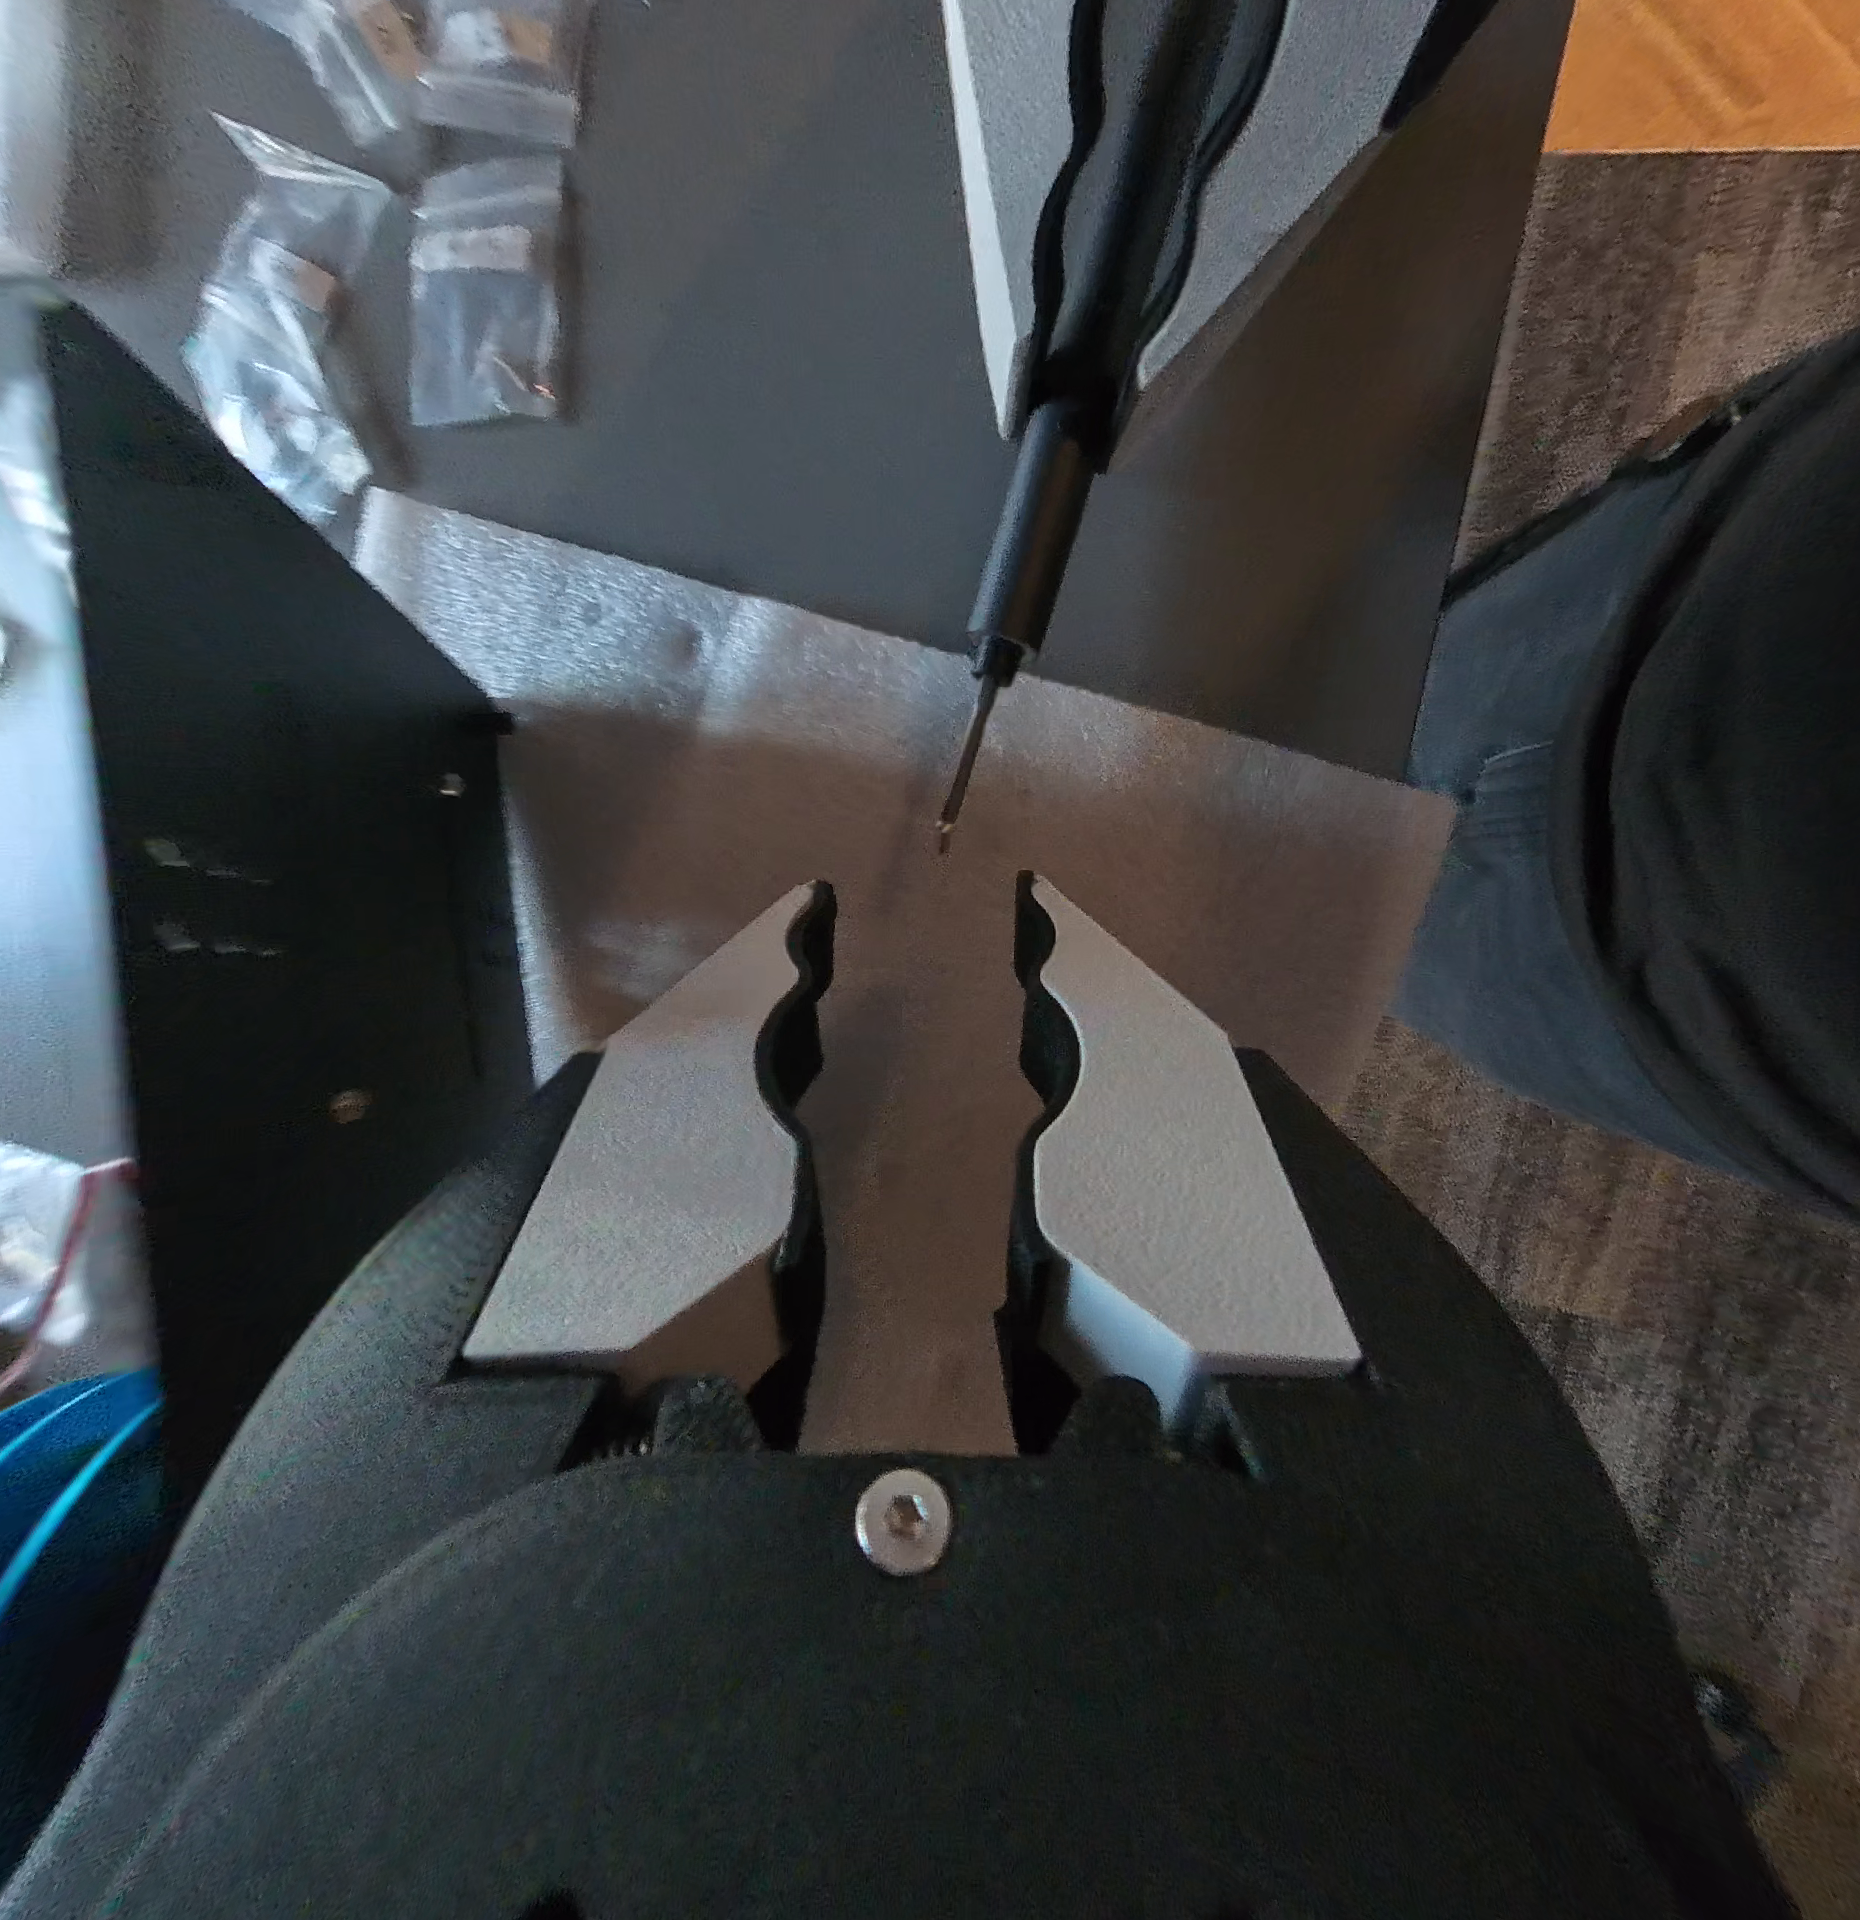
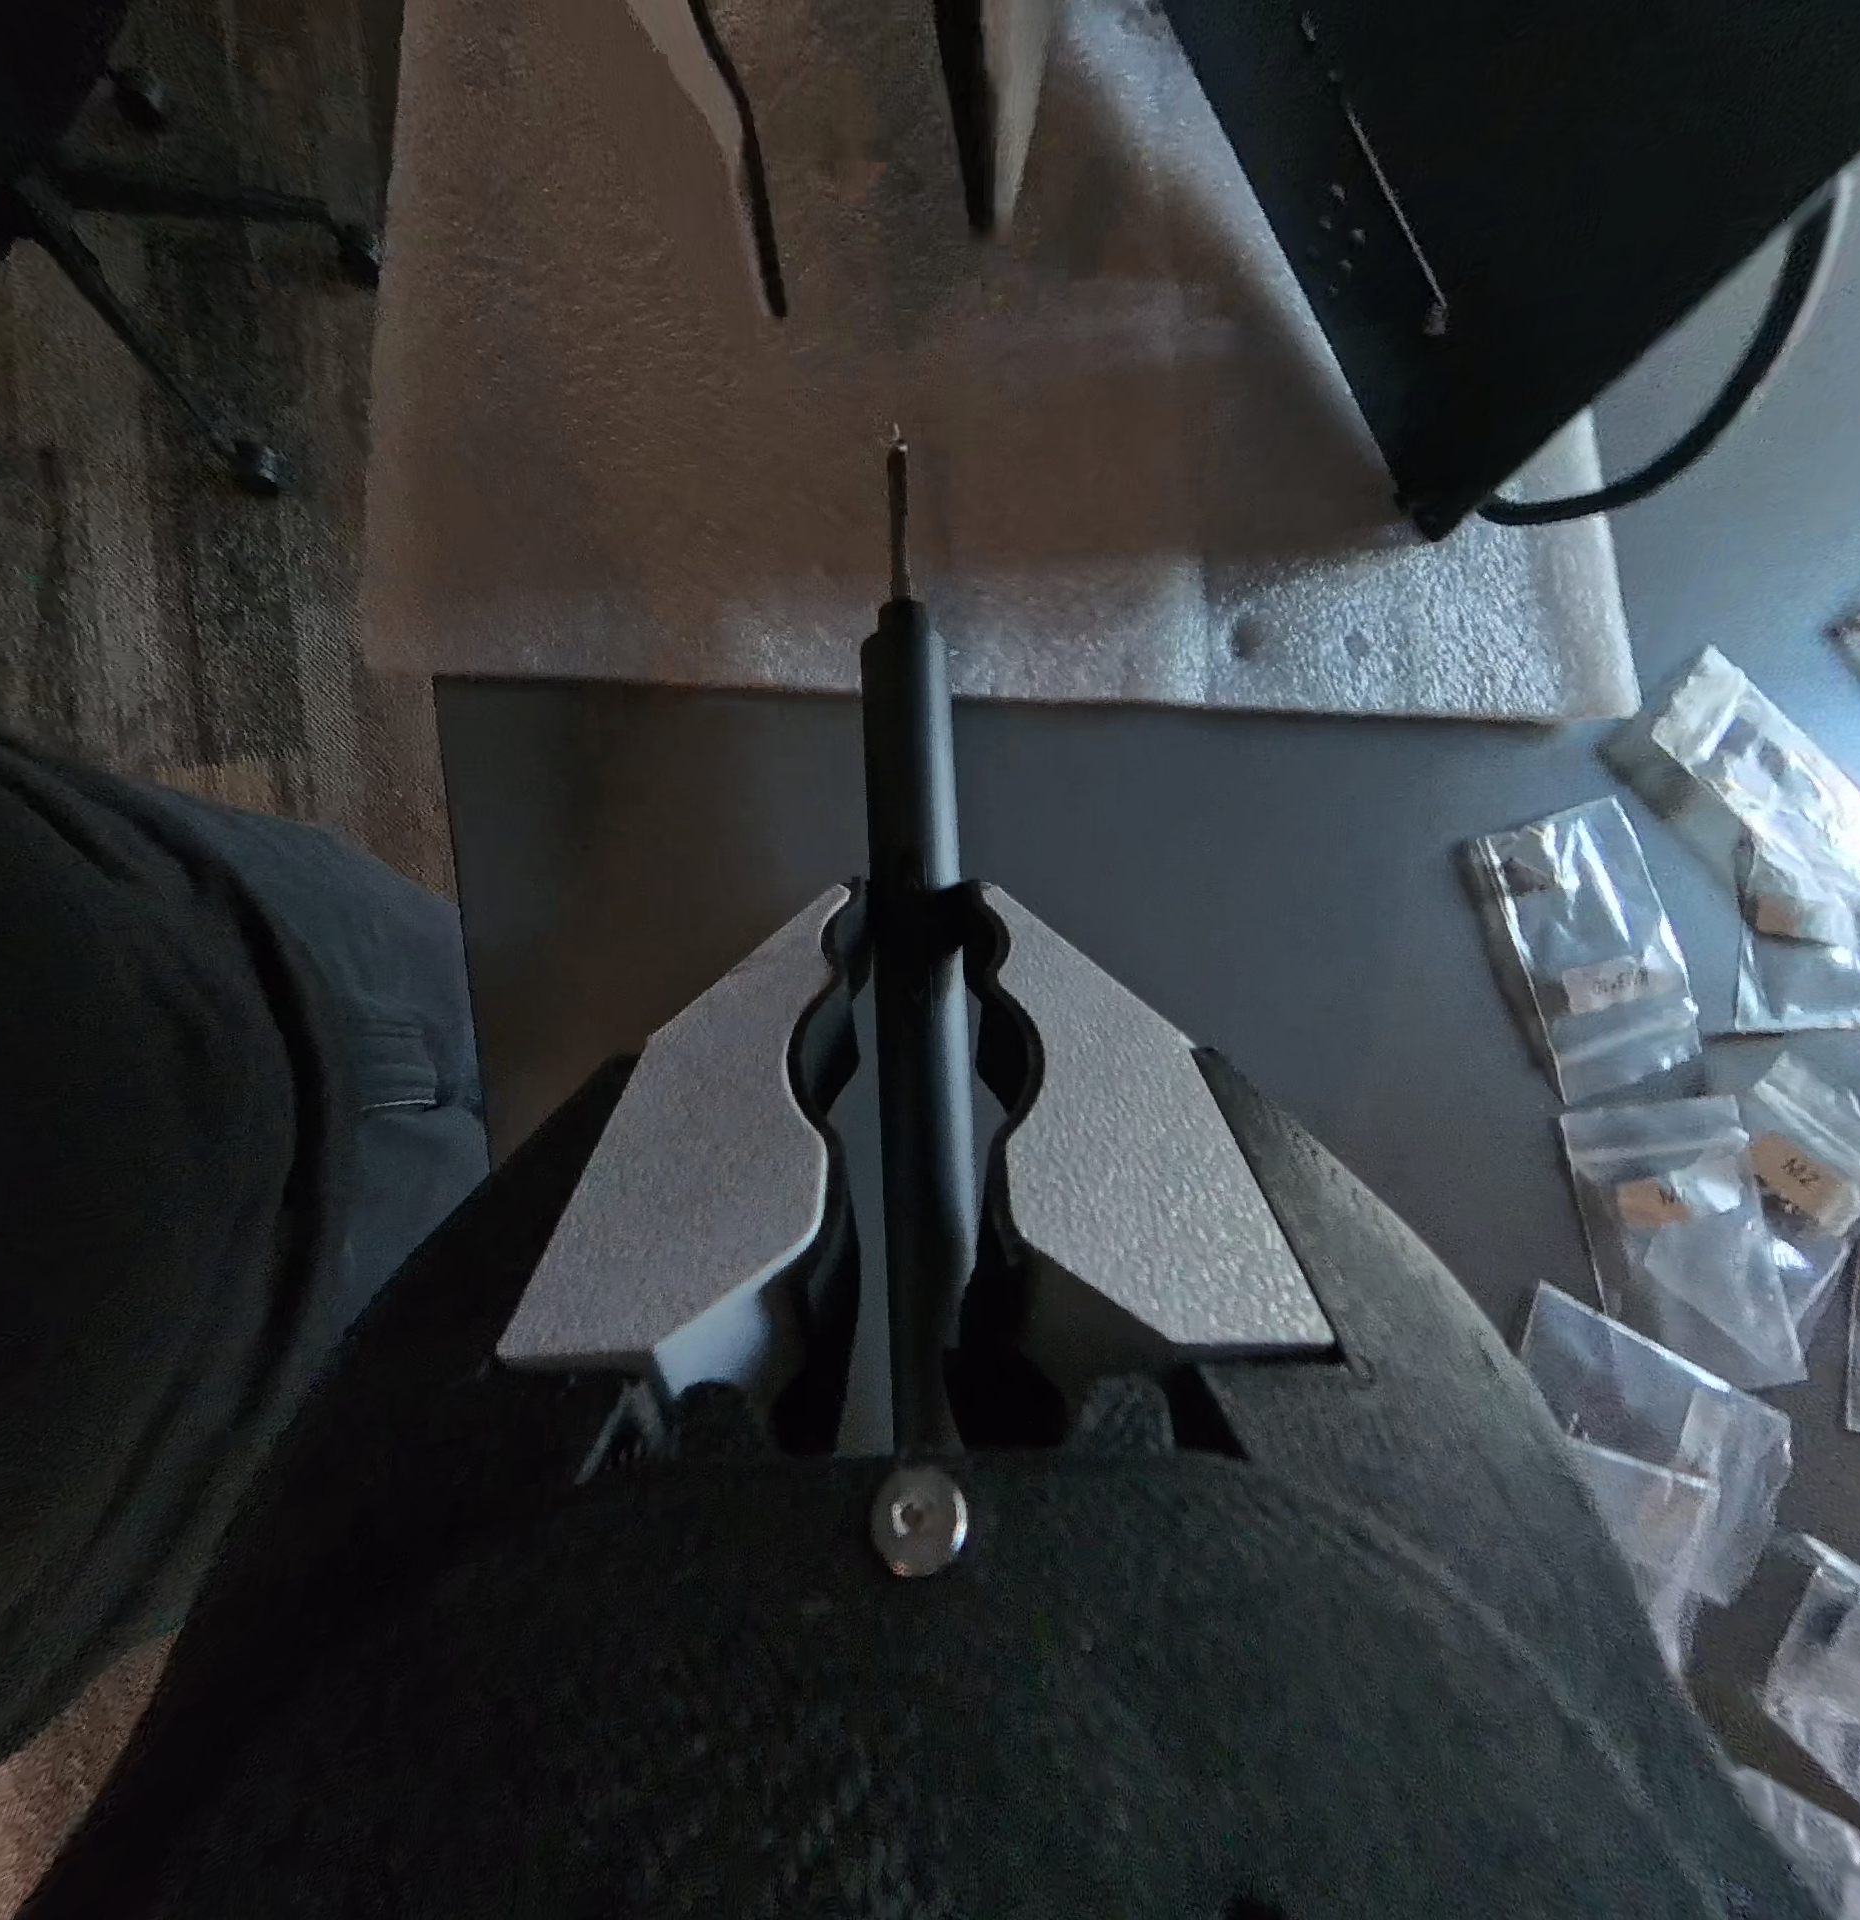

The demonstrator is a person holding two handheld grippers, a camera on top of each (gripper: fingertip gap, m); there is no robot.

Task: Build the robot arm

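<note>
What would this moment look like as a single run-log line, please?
left hand-held gripper: open, empty | right hand-held gripper: shut on screwdriver | tip over foam sheet

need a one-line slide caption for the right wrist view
Right hand-held gripper shut on a black screwdriver, tip over a foam sheet; black box and small plastic bags to the right.
</note>
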